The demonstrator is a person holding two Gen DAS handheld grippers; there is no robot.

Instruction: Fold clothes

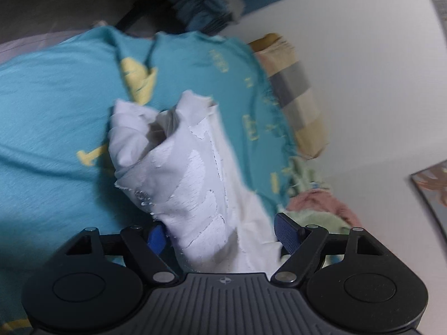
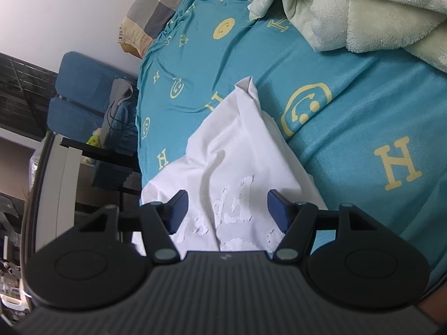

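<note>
A white garment with a cracked white print lies bunched on the teal bedsheet. My left gripper is open, its blue pads on either side of the garment's near end; the cloth passes between them without being pinched. In the right wrist view the same white garment spreads flat on the teal sheet, one corner pointing away. My right gripper is open just above the printed part, holding nothing.
A pale green fleece blanket is heaped at the far side of the bed. A checked pillow lies by the white wall. A blue chair and dark shelves stand beside the bed. Pink and green cloth lies near the wall.
</note>
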